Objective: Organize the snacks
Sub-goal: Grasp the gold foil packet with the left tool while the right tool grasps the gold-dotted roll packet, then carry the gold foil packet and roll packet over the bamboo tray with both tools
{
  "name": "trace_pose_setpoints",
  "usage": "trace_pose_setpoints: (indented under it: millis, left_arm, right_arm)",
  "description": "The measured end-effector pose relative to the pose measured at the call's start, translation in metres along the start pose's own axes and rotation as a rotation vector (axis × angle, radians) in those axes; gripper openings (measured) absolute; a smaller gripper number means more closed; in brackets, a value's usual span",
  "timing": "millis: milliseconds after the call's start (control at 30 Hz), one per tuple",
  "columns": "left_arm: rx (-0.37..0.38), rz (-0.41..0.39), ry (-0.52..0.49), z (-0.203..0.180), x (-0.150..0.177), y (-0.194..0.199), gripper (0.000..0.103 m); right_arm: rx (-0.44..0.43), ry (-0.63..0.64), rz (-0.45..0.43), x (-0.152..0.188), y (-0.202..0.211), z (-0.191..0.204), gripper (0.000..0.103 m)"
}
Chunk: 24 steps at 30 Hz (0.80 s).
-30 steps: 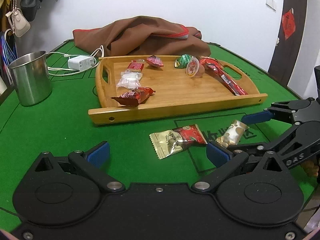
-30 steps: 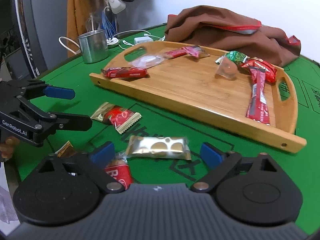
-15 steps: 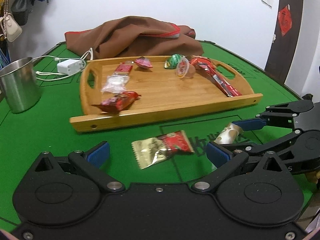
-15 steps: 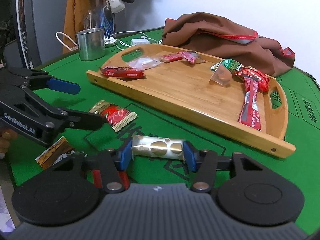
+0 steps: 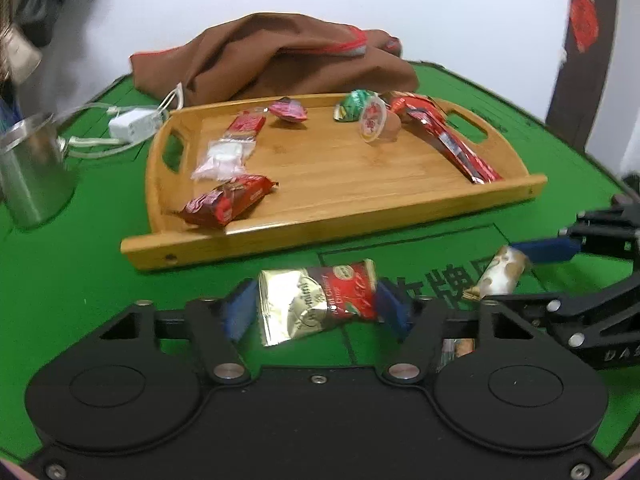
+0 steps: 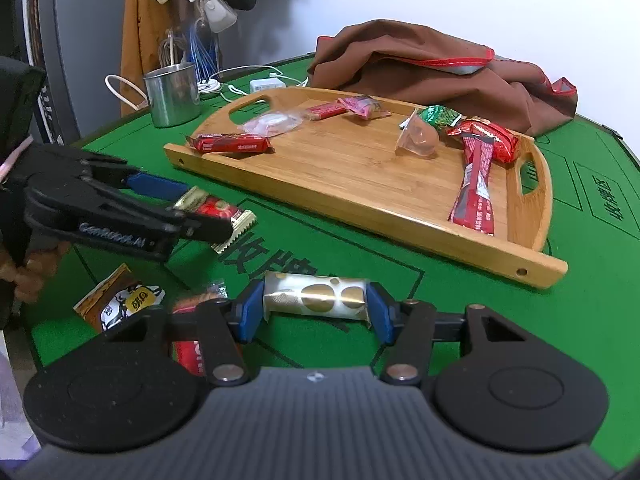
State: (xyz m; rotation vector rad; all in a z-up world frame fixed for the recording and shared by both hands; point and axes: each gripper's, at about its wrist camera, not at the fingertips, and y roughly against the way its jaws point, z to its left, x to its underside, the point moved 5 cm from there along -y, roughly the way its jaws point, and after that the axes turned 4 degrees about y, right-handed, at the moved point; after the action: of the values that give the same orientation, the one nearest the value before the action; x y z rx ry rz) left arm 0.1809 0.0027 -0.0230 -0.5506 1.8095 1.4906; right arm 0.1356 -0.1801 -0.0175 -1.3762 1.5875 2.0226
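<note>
The left gripper [image 5: 316, 310] has just been closing and its blue pads now pinch the gold-and-red snack packet [image 5: 318, 304] on the green table [image 5: 80, 280], near the wooden tray [image 5: 340, 216]. The right gripper [image 6: 314, 312] clamps the gold-spotted white snack bar [image 6: 316, 295] end to end, seemingly lifted slightly.
</note>
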Motion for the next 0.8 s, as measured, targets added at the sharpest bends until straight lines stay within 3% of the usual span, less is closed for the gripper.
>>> trace_pose_setpoints:
  millis: [167, 267, 800]
  left_arm:
    - [-0.007, -0.034, -0.093, -0.01, 0.002, 0.008, 0.046]
    - [0.01, -0.042, -0.088, -0.013, 0.003, 0.012, 0.038]
    - [0.042, -0.144, -0.09, -0.018, -0.015, 0.045, 0.038]
  right_arm:
    - [-0.012, -0.015, -0.003, 0.002, 0.002, -0.002, 0.059]
    - [-0.008, -0.016, -0.003, 0.001, 0.001, -0.002, 0.059]
    - [0.005, -0.063, -0.062, -0.016, 0.016, -0.014, 0.059]
